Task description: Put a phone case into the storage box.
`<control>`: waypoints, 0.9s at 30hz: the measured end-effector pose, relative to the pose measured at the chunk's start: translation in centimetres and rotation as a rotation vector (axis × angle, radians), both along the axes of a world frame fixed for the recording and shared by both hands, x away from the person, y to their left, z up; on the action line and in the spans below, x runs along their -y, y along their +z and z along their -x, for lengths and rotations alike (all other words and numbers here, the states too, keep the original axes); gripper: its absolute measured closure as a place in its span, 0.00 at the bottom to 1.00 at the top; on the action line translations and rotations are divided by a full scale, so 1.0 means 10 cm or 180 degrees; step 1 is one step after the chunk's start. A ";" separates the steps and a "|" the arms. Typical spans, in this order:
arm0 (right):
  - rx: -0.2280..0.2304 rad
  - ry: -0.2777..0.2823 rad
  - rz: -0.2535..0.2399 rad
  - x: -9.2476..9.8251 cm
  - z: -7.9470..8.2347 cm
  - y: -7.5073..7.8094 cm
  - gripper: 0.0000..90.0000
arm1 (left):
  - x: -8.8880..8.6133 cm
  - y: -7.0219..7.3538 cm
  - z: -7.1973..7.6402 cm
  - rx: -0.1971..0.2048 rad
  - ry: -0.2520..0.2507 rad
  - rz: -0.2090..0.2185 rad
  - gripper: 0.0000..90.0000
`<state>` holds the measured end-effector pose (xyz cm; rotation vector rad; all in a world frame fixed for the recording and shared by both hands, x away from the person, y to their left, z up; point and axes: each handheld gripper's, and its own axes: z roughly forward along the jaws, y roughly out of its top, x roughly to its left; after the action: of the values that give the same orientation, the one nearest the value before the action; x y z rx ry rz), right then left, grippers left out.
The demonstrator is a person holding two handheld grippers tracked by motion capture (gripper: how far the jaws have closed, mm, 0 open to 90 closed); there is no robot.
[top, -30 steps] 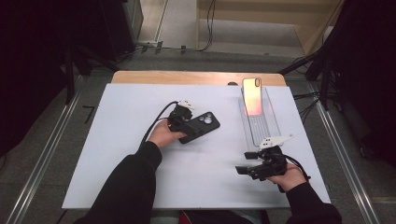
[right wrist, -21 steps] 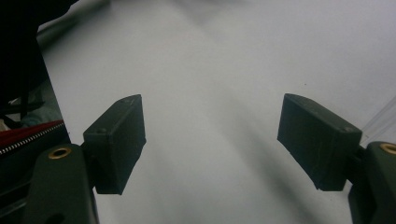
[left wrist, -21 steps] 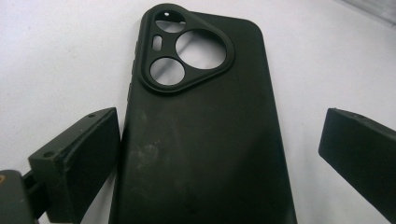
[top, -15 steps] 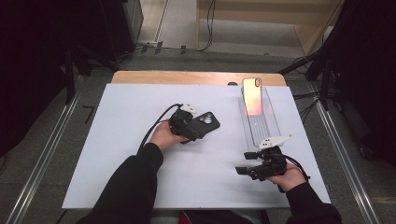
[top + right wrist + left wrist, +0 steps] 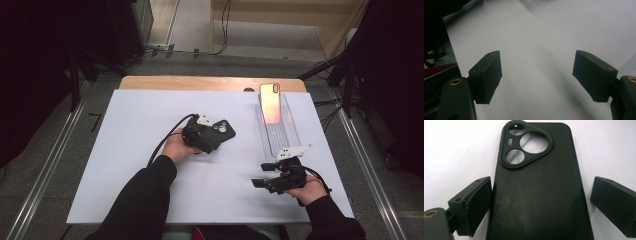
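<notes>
1. Because the black phone case (image 5: pixel 536 190) lies flat, back up, near the middle of the white table (image 5: pixel 125 150), its long sides are free to be pinched from above.
2. Straddling the case's lower half, the left gripper (image 5: pixel 540 202) has its jaws apart; they have just been closing a little, with the case between them. The left pad looks to be at the case's edge, while the right pad stands clear, so no grip is made yet.
3. Set leaning upright at the far end of a clear tray (image 5: pixel 290 135), a phone (image 5: pixel 270 102) shows its back, likely waiting to meet the case.
4. Near the table's front edge, just in front of the tray, the right gripper (image 5: pixel 261 176) rests with jaws apart and nothing between them, apparently kept out of the way.
</notes>
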<state>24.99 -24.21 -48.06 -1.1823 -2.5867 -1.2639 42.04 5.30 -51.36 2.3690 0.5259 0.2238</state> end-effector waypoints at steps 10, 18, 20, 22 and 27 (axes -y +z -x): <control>0.0010 -0.0013 0.0008 0.01 0.00 0.00 0.24 | -0.03 0.01 0.00 0.0038 0.0076 0.0040 0.14; 0.0011 -0.0007 0.0004 0.02 -0.01 0.00 0.24 | -0.03 0.01 0.00 0.0039 0.0083 0.0050 0.16; 0.0016 -0.0003 0.0000 0.02 -0.01 -0.01 0.24 | -0.03 0.01 0.00 0.0036 0.0090 0.0051 0.16; 0.0022 0.0004 -0.0004 0.02 -0.01 0.00 0.24 | -0.03 0.01 0.00 0.0028 0.0120 0.0080 0.16; 0.0020 0.0017 0.0011 0.01 0.00 -0.01 0.24 | -0.04 0.04 -0.01 -0.0021 0.0094 0.0056 0.17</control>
<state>24.99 -24.30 -48.11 -1.1732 -2.5957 -1.2647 42.18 5.70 -51.00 2.3470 0.5641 0.2237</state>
